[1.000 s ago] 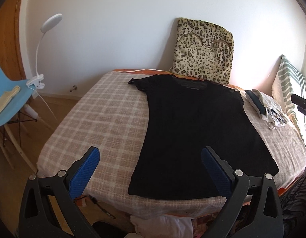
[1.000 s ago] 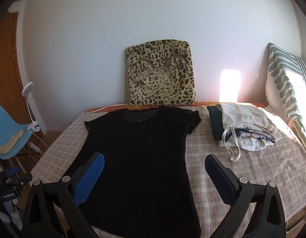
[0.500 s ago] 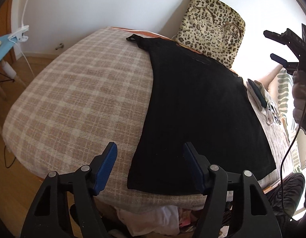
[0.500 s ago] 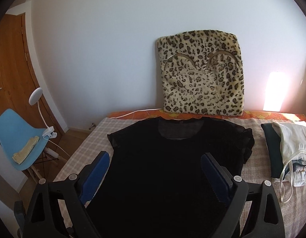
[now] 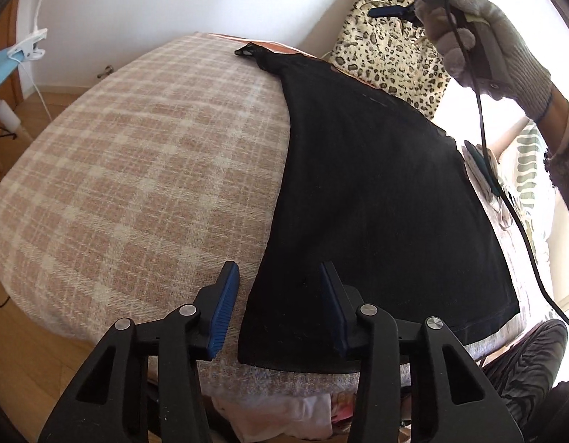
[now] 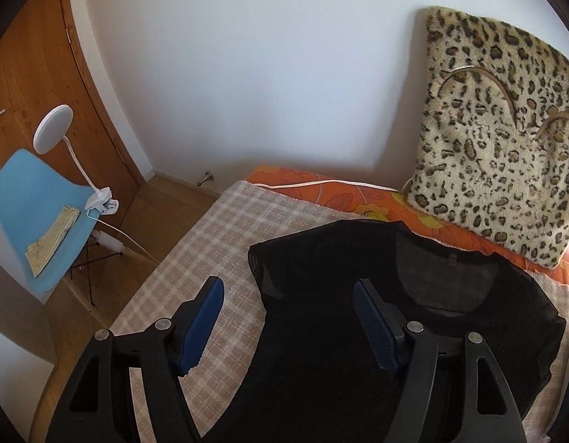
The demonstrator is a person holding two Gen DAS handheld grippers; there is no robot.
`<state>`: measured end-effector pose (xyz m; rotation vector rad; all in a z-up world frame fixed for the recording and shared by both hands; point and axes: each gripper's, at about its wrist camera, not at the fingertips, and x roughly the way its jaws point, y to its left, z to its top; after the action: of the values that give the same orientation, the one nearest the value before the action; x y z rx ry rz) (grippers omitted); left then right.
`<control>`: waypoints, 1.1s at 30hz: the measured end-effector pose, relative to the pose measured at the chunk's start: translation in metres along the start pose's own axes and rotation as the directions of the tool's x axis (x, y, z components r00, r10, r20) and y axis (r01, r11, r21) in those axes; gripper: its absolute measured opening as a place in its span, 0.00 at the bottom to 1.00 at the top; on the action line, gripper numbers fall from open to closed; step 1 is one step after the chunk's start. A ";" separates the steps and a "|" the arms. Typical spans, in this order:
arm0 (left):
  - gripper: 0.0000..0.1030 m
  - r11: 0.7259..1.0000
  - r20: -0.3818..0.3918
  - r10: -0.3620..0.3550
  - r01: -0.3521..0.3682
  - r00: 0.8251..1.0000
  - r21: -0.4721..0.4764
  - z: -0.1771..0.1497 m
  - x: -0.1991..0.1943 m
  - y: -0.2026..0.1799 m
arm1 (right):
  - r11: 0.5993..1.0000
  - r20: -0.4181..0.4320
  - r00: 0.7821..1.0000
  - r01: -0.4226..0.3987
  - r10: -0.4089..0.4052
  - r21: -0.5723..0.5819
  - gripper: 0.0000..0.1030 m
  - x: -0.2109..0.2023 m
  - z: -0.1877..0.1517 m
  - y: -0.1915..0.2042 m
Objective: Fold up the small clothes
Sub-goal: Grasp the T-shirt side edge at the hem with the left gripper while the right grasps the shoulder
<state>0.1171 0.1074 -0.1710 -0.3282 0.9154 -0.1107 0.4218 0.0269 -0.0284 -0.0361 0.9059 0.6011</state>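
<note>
Left gripper point(image 5: 278, 302) nearer, jaws narrower, empty.

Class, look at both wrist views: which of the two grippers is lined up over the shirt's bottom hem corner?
The left gripper, open, straddles the black shirt at its hem corner; the right gripper is at the sleeve end.

Bright daylight from right, blown-out glare there, sharp pics, heavy fisheye edge warp.

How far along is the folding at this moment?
Done: the black t-shirt lies spread flat on the plaid blanket, and a stack of clothes sits beyond it. In hand: the left gripper is open over the shirt's bottom corner, the right gripper open over its sleeve; neither grips yet. Left: every fold.
</note>
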 end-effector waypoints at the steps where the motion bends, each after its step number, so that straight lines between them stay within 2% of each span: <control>1: 0.40 1.000 0.000 -0.006 0.006 1.000 -0.002 0.000 0.000 0.001 | 1.000 -0.008 1.000 -0.004 0.004 -0.013 0.73 0.012 0.006 0.005; 4: 0.36 0.999 -0.007 -0.039 0.039 0.999 -0.023 0.003 0.001 0.005 | 1.000 -0.036 0.999 0.000 0.000 -0.021 0.73 0.047 0.016 0.014; 6: 0.25 0.998 -0.014 -0.057 0.056 0.998 -0.034 0.004 0.003 0.005 | 0.999 -0.058 0.998 0.008 -0.009 -0.033 0.72 0.070 0.020 0.018; 10: 0.17 0.996 -0.022 -0.081 0.080 0.997 -0.037 0.006 0.007 0.003 | 0.998 -0.109 0.993 0.031 -0.037 -0.052 0.70 0.117 0.029 0.023; 11: 0.12 0.995 -0.028 -0.093 0.091 0.995 -0.040 0.006 0.009 0.002 | 0.999 -0.122 0.992 0.027 -0.032 -0.039 0.70 0.128 0.032 0.022; 14: 0.10 0.989 -0.025 -0.138 0.136 0.990 -0.064 0.004 0.010 0.005 | 0.999 -0.138 0.990 0.024 -0.027 -0.024 0.67 0.158 0.038 0.025; 22: 0.05 0.978 -0.017 -0.181 0.178 0.983 -0.111 0.002 0.012 0.016 | 0.987 -0.222 0.968 0.094 -0.121 -0.128 0.64 0.231 0.033 0.045; 25: 0.04 0.977 -0.014 -0.184 0.181 0.983 -0.114 0.001 0.011 0.017 | 0.980 -0.257 0.952 0.130 -0.165 -0.149 0.48 0.244 0.031 0.048; 28: 0.04 0.977 -0.010 -0.185 0.182 0.983 -0.115 0.000 0.011 0.017 | 0.973 -0.255 0.948 0.149 -0.192 -0.178 0.41 0.246 0.030 0.048; 30: 0.03 0.976 -0.005 -0.186 0.184 0.983 -0.115 0.000 0.010 0.017 | 0.971 -0.249 0.948 0.157 -0.199 -0.179 0.15 0.245 0.032 0.046; 33: 0.02 0.975 0.007 -0.192 0.192 0.981 -0.108 0.001 0.008 0.014 | 0.978 -0.239 0.954 0.147 -0.180 -0.148 0.02 0.240 0.036 0.037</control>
<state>0.1216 0.1194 -0.1811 -0.5180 0.8936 -0.2403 0.5411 0.1811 -0.1770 -0.3070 1.0970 0.5054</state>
